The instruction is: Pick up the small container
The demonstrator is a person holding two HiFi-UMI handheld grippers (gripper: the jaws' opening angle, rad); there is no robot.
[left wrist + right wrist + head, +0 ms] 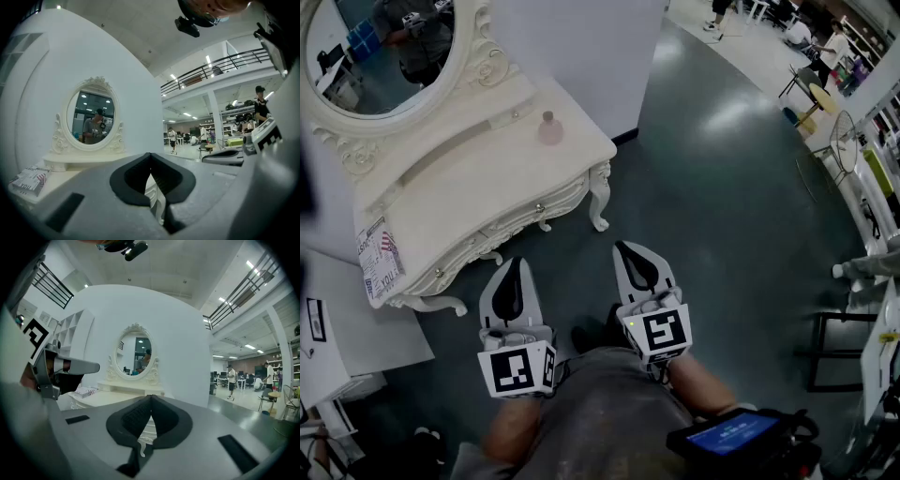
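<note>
A small pink container (550, 128) stands on the top of a white dressing table (478, 187), near its right end. My left gripper (513, 265) hangs over the floor just in front of the table's carved edge, shut with nothing in it. My right gripper (630, 250) is beside it over the dark floor, also shut and empty. In the left gripper view the jaw tips (150, 155) meet, with the oval mirror (92, 117) beyond. In the right gripper view the tips (150, 397) touch too, facing the mirror (137, 356). The container shows in neither gripper view.
An oval mirror (380, 56) in an ornate white frame stands at the table's back. A packet with printed labels (380, 258) lies at the table's left end. White shelf units (337, 328) stand at the left. Chairs (825, 103) and racks (872, 272) line the right side of the dark floor.
</note>
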